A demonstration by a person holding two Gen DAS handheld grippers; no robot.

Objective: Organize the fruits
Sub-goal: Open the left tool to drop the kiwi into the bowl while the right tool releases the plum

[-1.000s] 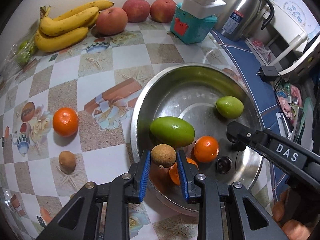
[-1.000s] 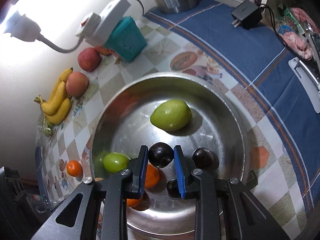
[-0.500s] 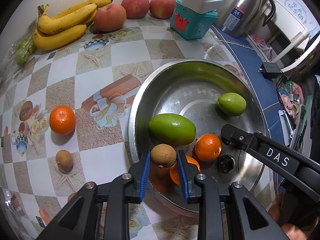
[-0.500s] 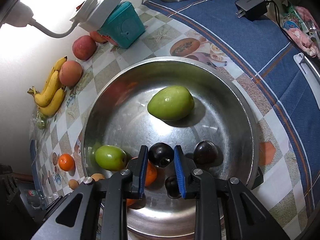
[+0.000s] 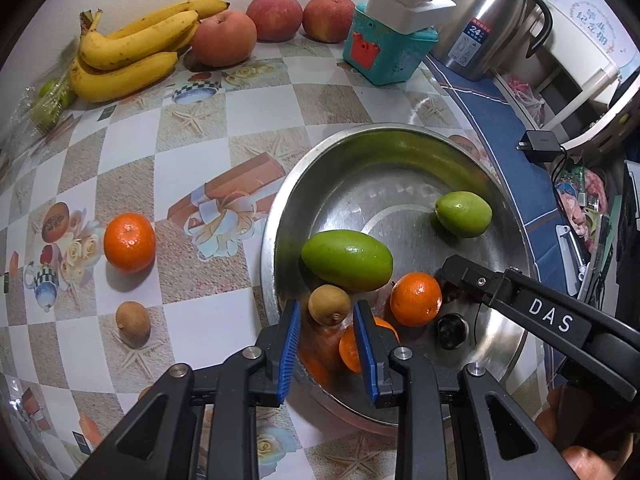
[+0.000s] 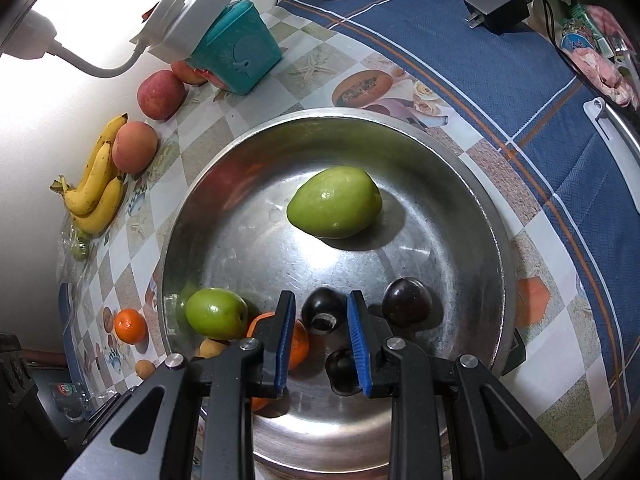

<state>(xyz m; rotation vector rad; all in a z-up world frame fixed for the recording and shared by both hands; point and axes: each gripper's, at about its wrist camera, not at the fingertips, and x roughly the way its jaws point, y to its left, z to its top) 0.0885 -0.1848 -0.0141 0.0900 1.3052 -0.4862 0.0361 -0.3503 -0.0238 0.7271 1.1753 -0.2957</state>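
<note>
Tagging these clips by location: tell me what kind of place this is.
Most likely a home kitchen or dining table: a patterned plastic tablecloth, a steel thermos jug by the wall, and bananas and apples around a steel basin.

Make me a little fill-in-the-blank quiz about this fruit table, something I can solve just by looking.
1. The metal bowl holds two ____ fruits, one large and one small.
2. The bananas lie against the wall beside three ____.
3. The left gripper has a small ____ fruit between its fingers.
4. One orange sits outside the bowl, on the ____.

Missing words: green; apples; brown; tablecloth
</note>
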